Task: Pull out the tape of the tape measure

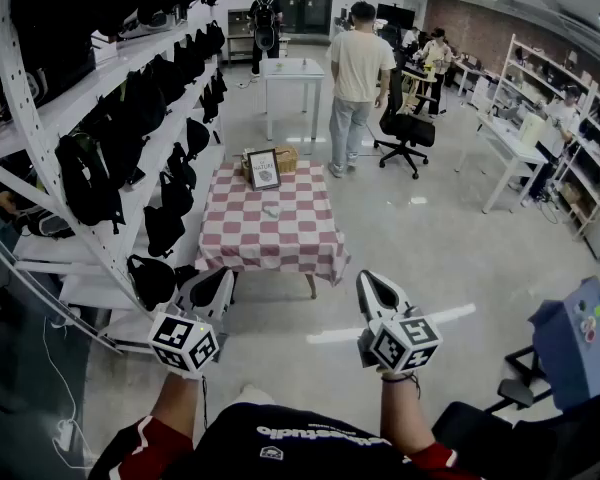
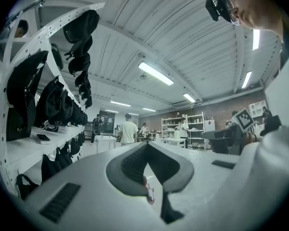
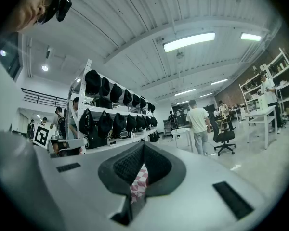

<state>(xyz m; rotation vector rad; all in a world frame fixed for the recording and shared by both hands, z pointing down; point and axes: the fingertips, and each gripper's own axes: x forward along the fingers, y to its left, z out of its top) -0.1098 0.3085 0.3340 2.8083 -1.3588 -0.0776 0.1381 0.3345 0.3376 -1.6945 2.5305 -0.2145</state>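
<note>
Two hand-held grippers closed, empty: left hand-held gripper [image 1: 223,277], right hand-held gripper [image 1: 369,281], both well short of table [image 1: 270,251]. Step closer; open jaws before reaching likely tape measure [image 1: 271,209], mid-table.

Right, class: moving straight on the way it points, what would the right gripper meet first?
Probably the checkered tablecloth, seen just past the shut right gripper; only floor seems to lie between.

The small pale object [image 1: 271,209] at the centre of the red-and-white checked tablecloth [image 1: 280,243] is too small to identify. Print on the black-framed sign [image 1: 263,169] at its far edge is unreadable.
</note>
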